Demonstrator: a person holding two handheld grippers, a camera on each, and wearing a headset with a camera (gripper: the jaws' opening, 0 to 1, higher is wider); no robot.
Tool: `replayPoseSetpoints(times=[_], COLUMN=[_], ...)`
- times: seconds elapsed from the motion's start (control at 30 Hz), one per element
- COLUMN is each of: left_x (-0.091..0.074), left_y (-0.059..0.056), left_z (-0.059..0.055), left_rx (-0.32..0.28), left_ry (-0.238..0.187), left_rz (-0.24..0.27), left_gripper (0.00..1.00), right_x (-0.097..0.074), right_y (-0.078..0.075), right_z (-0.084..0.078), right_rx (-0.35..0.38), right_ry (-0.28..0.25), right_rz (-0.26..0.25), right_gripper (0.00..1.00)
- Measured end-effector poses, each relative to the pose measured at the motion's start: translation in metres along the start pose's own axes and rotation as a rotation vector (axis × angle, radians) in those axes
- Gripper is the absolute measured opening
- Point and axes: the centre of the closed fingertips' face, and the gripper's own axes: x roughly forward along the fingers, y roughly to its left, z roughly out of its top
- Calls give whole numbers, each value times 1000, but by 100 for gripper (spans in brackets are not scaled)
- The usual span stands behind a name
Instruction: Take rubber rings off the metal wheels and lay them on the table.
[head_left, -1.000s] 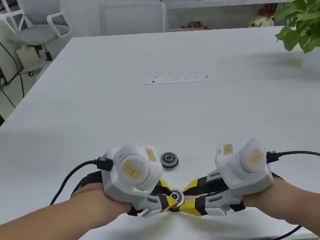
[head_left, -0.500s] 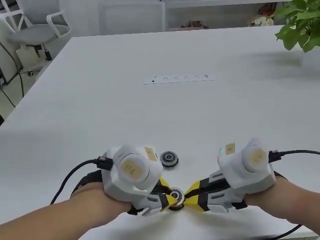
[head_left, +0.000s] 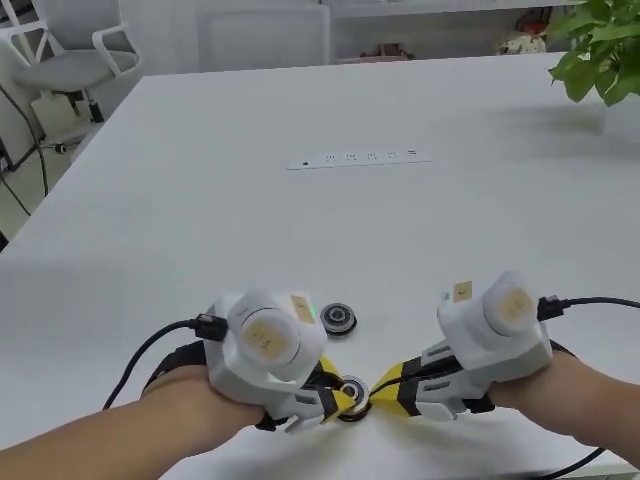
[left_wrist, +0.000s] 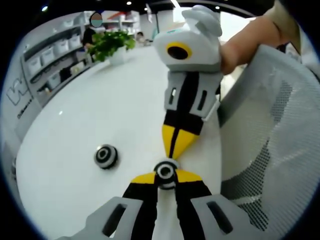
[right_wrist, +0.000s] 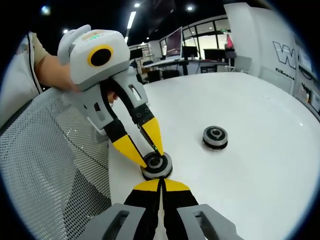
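A small metal wheel with a dark rubber ring sits at the table's near edge, clamped between the yellow fingertips of my left gripper. In the left gripper view the wheel lies between those jaws. My right gripper faces it from the right. Its jaws are pressed together and their tips touch the wheel's rim. Whether they pinch the ring I cannot tell. A second ringed wheel lies flat on the table just beyond, also seen as wheel and wheel.
A white power strip lies at mid-table. A potted plant stands at the far right corner and an office chair at the far left. A mesh chair back is close behind the near table edge.
My right gripper has drawn slightly to the right, its tips now at the wheel's rim instead of over it. The left gripper and both wheels stay put.
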Motion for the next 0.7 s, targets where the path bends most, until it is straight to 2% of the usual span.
replayPoseSetpoints(times=[0.7], left_x=[0], left_y=[-1], left_z=[0], left_rx=[-2], left_ry=[5], left_rz=[9], left_gripper=[13], right_x=[0], right_y=[1], right_z=[0], right_rx=[-5], right_ry=[22], right_rz=[0], right_gripper=[0])
